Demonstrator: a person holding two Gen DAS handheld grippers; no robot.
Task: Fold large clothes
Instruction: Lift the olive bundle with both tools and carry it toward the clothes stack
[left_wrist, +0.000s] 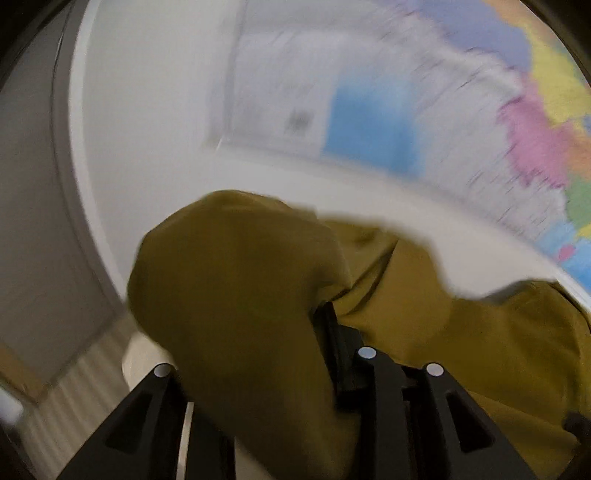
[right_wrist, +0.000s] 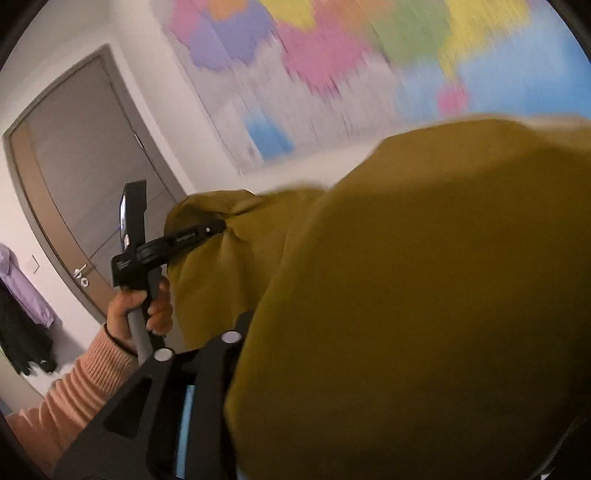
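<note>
Mustard-yellow garment (left_wrist: 236, 295), a large, soft, limp cloth, hangs in the air between both tools; no counter or other support shows beneath it. Judged from its drape and deep folds, it is light, yields everywhere, and will sag wherever it is unsupported, so hold is best taken at corners or along a hem, both points kept taut.

Left hand-held gripper (right_wrist: 221, 226), seen in the right wrist view at about 9 o'clock, has its narrow jaws pinching a gathered bunch of the cloth, which puckers around the tips. A hand (right_wrist: 142, 314) in a ribbed peach sleeve (right_wrist: 85, 384) grips its grey handle. In the left wrist view the cloth billows over the left finger and spreads from 6 o'clock toward 3 o'clock.

Right hand-held gripper (right_wrist: 236, 354) is largely covered: the cloth fills that view from 12 to 6 o'clock and drapes across its fingers, so whether the jaws clamp it cannot be told.

Behind, blurred, are a coloured wall map (left_wrist: 480, 122) at 1 o'clock and a grey door (right_wrist: 85, 177) at 10 o'clock.
</note>
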